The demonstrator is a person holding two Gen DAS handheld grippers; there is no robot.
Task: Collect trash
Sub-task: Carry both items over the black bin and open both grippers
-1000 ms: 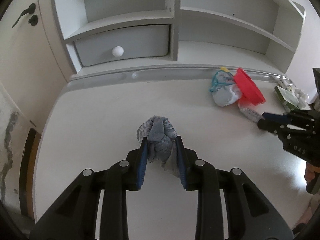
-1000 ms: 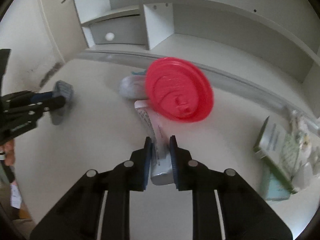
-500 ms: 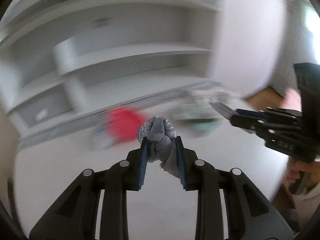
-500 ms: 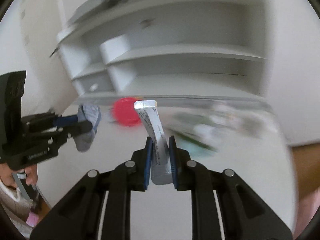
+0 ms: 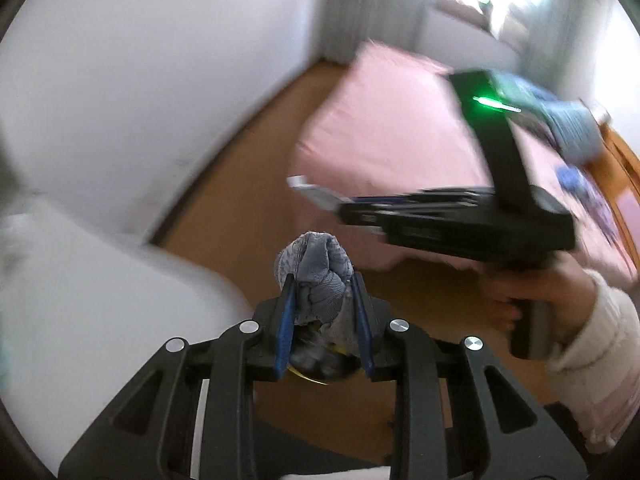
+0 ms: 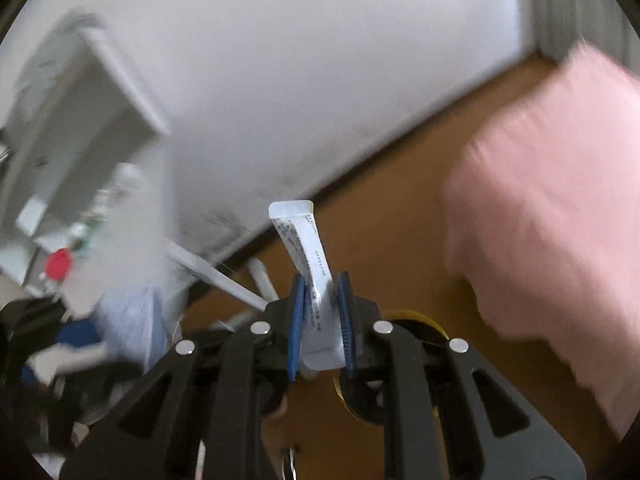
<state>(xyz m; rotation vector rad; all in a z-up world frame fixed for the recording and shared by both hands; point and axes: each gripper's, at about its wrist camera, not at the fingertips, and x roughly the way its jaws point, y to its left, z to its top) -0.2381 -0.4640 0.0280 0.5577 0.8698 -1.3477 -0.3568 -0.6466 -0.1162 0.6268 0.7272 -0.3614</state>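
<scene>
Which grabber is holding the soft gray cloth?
The left gripper: its jaws squeeze the balled gray cloth. The right gripper pinches a flat white tube.

Knitted grey cloth wad [image 5: 314, 280]; seemingly wooden floor [image 5: 248, 168]

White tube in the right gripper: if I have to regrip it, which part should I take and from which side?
Take the white tube across its flat faces at the lower body, where the right gripper is shut on it now. It is flattened, so pads sit square there. Come from below, along its length; the crimped end sticks up, tilted left, and is thin and floppy.
</scene>
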